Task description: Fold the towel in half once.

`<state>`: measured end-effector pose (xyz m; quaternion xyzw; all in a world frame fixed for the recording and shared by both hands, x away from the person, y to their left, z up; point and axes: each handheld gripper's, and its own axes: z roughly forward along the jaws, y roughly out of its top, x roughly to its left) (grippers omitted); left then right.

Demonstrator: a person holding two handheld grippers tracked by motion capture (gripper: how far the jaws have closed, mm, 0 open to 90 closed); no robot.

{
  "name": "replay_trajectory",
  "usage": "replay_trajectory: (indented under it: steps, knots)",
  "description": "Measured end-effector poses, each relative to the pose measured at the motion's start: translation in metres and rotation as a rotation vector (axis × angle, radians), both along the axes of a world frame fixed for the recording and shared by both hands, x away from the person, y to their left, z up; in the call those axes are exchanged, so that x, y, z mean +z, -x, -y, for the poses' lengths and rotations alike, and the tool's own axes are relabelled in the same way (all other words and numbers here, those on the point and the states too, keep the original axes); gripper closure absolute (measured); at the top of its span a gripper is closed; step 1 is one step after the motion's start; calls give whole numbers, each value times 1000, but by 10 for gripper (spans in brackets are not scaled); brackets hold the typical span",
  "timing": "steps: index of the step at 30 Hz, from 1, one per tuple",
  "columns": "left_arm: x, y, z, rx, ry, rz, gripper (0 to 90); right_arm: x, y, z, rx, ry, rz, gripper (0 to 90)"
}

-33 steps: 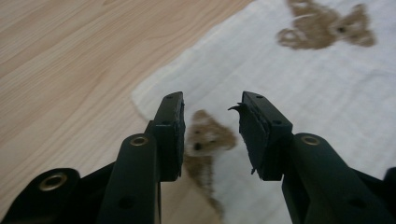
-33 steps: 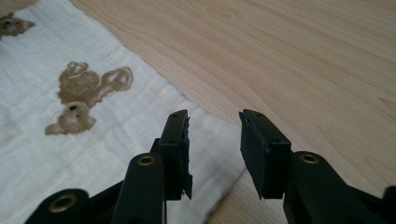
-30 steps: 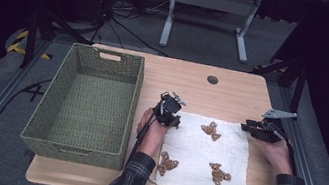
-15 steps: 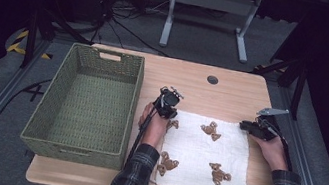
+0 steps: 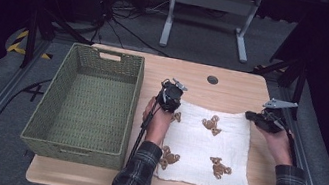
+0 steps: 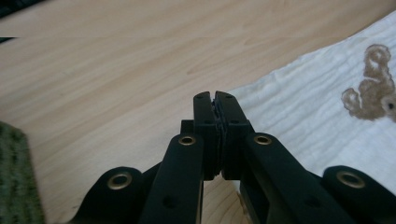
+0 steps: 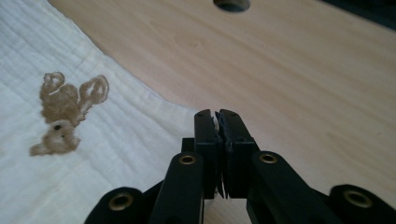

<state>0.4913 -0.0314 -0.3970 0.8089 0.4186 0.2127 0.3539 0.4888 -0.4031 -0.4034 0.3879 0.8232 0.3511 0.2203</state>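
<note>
on the left the woven green basket (image 5: pixel 85 99) sits on the wooden table (image 5: pixel 234 89), just beside the white cloth (image 5: pixel 206 147). the left gripper (image 5: pixel 170 97) is at the cloth's far left corner, and its jaws have just been closing; in the left gripper view they are clenched with a sliver of the cloth's corner pinched between them (image 6: pixel 215 112). the cloth lies flat on the table, roughly square, its slightly longer side running away from the person, with four brown bear prints on it; the bear print (image 5: pixel 211 123) near the far edge lies tilted. over at the far right corner, the right gripper (image 5: pixel 255 117) has jaws that have also just been closing, clamped on the cloth's edge (image 7: pixel 217 122).
</note>
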Motion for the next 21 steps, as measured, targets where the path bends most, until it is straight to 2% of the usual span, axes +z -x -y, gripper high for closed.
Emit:
replay_trajectory:
  steps: [2,3,5,7,9,11,12,15,17,18,19,20,21]
  knots:
    - [8,5,-5,5,23,5,882,13,4,3,7,-14,23,868]
    - [11,10,-9,7,25,-2,882,16,7,4,12,-14,30,868]
    - [13,14,-11,6,27,-7,882,19,18,7,27,-46,38,868]
    - [14,22,-14,-8,29,-16,882,19,23,8,31,-47,41,868]
    - [15,36,-17,-16,27,-23,882,17,35,9,43,-67,42,869]
    - [17,45,-19,-24,6,-23,883,14,45,9,51,-82,37,869]
    - [17,45,-19,-24,6,-23,882,14,45,9,51,-82,37,869]
    - [15,63,-20,-37,-16,-32,882,9,64,8,73,-98,30,869]
    - [15,67,-21,-39,-16,-37,882,8,68,9,79,-104,27,868]
    - [14,77,-22,-51,-18,-37,882,7,76,9,84,-107,19,868]
    - [14,77,-22,-51,-18,-37,882,7,76,9,84,-107,19,868]
    - [13,83,-22,-56,-17,-36,882,6,85,9,94,-108,17,868]
    - [12,93,-23,-73,-23,-35,882,6,90,10,103,-98,18,868]
